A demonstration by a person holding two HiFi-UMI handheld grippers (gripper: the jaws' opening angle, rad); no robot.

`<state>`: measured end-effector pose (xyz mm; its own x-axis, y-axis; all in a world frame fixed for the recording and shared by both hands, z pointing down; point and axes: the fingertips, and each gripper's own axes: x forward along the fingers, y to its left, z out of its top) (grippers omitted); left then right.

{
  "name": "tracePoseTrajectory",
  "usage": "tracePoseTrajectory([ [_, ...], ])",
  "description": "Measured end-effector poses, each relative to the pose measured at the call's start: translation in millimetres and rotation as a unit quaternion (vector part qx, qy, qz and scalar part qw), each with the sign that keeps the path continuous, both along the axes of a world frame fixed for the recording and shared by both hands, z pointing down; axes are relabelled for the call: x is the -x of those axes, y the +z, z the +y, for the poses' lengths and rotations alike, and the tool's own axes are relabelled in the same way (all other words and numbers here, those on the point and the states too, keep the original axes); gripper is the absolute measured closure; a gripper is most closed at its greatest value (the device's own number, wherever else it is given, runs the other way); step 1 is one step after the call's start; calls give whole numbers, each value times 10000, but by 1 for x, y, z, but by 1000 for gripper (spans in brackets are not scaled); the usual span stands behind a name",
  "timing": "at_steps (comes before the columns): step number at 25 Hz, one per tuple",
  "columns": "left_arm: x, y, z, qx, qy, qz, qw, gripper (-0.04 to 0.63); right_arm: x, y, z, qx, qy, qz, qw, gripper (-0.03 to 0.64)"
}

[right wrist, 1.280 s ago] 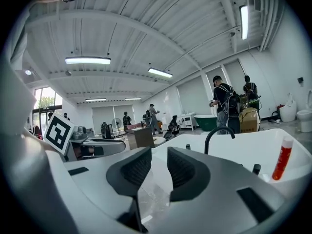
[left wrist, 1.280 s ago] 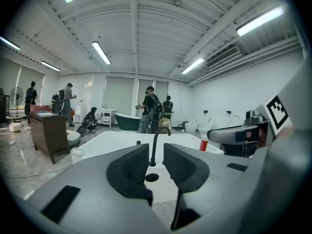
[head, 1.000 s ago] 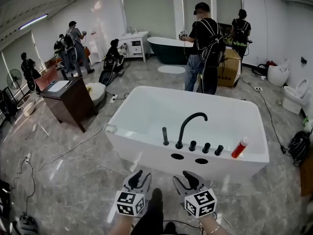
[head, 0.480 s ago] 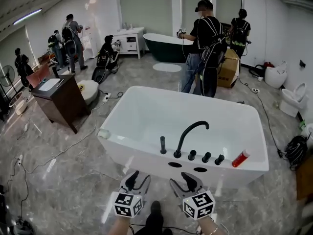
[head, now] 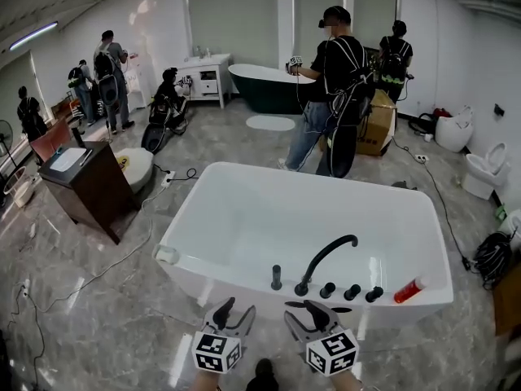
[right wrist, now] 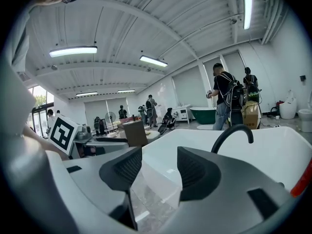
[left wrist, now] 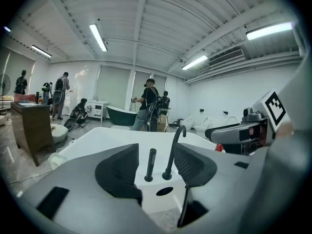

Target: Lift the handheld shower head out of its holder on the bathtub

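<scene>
Two tools hang just short of the white bathtub (head: 232, 277) rim: the left tool (head: 234, 308) and right tool (head: 309, 308) both have jaws spread wide (they have just been opening), with nothing between them. The black shower head (head: 277, 277) stands upright in its holder on that rim, left of the curved faucet (head: 326, 257).

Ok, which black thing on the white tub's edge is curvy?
The faucet spout: it arches over the tub. The shower head is a straight stick, the knobs short stubs.

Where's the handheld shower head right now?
Head view: shower head upright on the near rim of the bathtub, just left of the curved spout, ahead of the left gripper.
</scene>
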<state>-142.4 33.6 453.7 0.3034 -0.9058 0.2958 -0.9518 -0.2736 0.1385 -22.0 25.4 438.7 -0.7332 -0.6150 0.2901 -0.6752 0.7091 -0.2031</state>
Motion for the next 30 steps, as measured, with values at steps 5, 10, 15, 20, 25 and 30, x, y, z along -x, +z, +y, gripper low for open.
tracePoseTrajectory([
  [5,36,5,-42,-37,126,46,9999,350,35,7,-41,-22,123,72,9999,396],
  [10,68,12,-66,-79,174,82,9998,350,60,15,-69,-85,293,177,9994,396],
  [15,83,22,-79,-22,254,98,9996,350,70,20,-88,-103,435,207,9988,396],
  [20,80,37,-93,101,401,88,9991,350,70,30,-101,-59,509,231,9984,397],
  [25,64,55,-116,201,552,38,9983,350,64,51,-118,88,526,202,9984,397],
  [30,47,76,-142,307,755,-93,9966,348,64,79,-135,203,419,195,9987,397],
])
